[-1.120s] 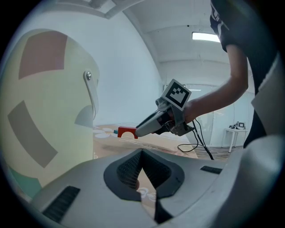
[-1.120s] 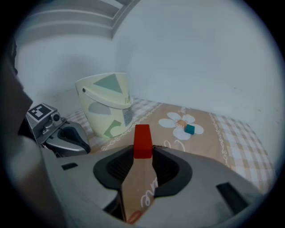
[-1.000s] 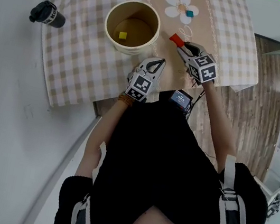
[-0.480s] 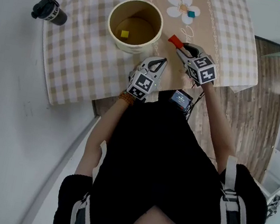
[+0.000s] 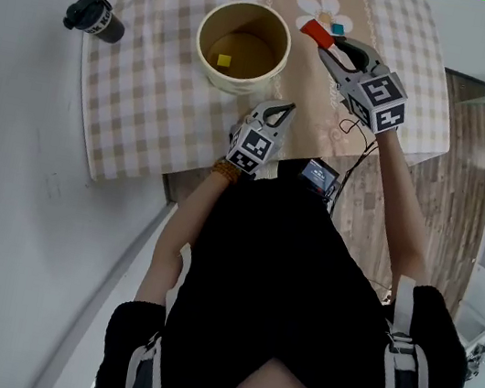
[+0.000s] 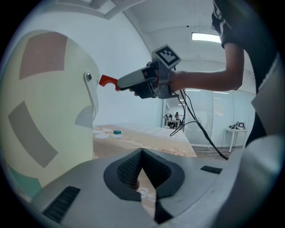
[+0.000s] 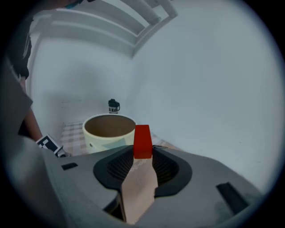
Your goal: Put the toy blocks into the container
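Nearest: left gripper (image 5: 281, 109), fingers closed tip to tip, empty, just beside the near wall of the one cream round container (image 5: 236, 82) on the checked-cloth bench (image 5: 148, 97). Next: right gripper (image 5: 328, 49), fingers narrowed onto one red rectangular toy block (image 5: 316, 34), held off the bench beside the container's rim. Inside the container: one small yellow toy block (image 5: 223, 61). Farther: one teal toy block (image 5: 338, 29) on the cloth. Far corner: one black cylindrical flask (image 5: 95, 18).
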The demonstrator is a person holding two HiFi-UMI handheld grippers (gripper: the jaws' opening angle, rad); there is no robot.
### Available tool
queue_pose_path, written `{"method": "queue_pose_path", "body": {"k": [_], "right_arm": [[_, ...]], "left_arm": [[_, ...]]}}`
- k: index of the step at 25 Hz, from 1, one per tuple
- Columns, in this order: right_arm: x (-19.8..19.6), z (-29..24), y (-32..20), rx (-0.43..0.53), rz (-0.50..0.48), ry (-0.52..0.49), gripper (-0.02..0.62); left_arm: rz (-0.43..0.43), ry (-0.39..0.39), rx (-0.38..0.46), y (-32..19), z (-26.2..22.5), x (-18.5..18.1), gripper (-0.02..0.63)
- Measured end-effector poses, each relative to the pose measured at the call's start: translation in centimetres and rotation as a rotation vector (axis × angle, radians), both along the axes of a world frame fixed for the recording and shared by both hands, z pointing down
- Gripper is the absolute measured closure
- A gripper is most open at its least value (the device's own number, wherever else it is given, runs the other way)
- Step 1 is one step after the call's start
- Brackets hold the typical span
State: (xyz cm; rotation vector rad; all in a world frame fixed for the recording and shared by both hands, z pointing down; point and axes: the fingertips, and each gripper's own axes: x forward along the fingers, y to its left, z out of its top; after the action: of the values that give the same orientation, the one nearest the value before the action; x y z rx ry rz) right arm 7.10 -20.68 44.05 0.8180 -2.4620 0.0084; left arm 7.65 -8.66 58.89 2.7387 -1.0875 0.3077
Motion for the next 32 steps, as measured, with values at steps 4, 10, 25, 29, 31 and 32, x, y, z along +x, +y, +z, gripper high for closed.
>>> {"method": "queue_pose_path", "body": {"k": [4,10,25,29,31,32], "right_arm": [[-2.7,-4.7,-0.7,0.073,-0.051,-0.033,0.457],[-7.3,-6.1,-0.1,0.099,-0.170,0.007,0.457],[-11.9,-3.0,1.3,0.041,-0.291,0.079,0.456],[-12.4,-2.7,1.7,0.032,-0.311,0.073,0.454],[-12.6,-2.8,1.7,0.033,-0.314,0.059,0.454],[-12.6,-3.0,1.7,0.034,-0.312,0.048,0.454]], "left_arm": [[0.002,0.000,-0.002,0.1,0.0,0.1,0.594],[0.002,0.000,-0.003,0.1,0.0,0.0,0.594],[0.001,0.002,-0.002,0.0,0.0,0.0,0.594],[0.000,0.000,-0.003,0.0,0.0,0.0,0.594],[0.001,0.001,-0.002,0.0,0.0,0.0,0.594],[0.001,0.003,0.000,0.0,-0.1,0.0,0.594]]}}
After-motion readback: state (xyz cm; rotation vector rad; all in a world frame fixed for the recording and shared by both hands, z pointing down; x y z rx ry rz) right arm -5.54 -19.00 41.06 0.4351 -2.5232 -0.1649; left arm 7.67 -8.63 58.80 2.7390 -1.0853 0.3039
